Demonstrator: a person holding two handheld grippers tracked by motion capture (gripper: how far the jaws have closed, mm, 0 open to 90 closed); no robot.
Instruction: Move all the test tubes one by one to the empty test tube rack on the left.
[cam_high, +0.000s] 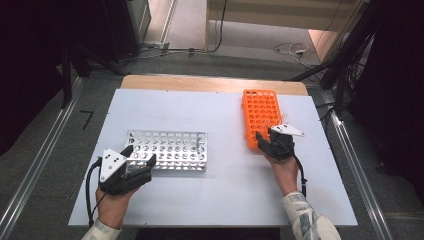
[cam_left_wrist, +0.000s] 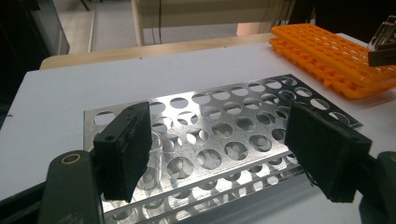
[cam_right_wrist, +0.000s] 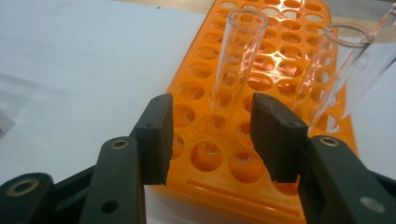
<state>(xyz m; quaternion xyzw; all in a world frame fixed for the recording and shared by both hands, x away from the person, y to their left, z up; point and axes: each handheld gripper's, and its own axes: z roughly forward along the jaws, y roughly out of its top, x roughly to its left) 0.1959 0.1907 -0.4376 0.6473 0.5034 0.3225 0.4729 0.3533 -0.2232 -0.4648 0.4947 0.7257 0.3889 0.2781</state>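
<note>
Metal first, at the left: the perforated steel rack (cam_high: 167, 150) lies on the tabletop (cam_high: 215, 195), and the left tool (cam_high: 137, 159) is held at its near left corner with the jaws standing apart over the holes, nothing between them. It is judged to be waiting there, so little is asked of it beyond being kept steady.

Farther right, the orange rack (cam_high: 261, 118) carries clear glass tubes, and the right tool (cam_right_wrist: 212, 135) is set at its near end. Its jaws are part closed around one upright glass tube (cam_right_wrist: 233, 65), yet a gap is seen on both sides, so the tube is not gripped. For a clean pick, the pads are best centred on the tube, closed gently, and the lift kept straight up along the hole; the leaning second tube (cam_right_wrist: 334, 74) just beside should be avoided.

White sheeting covers the tabletop, with a wooden edge at the far side. Grey flooring, cables and dark stands surround it.
</note>
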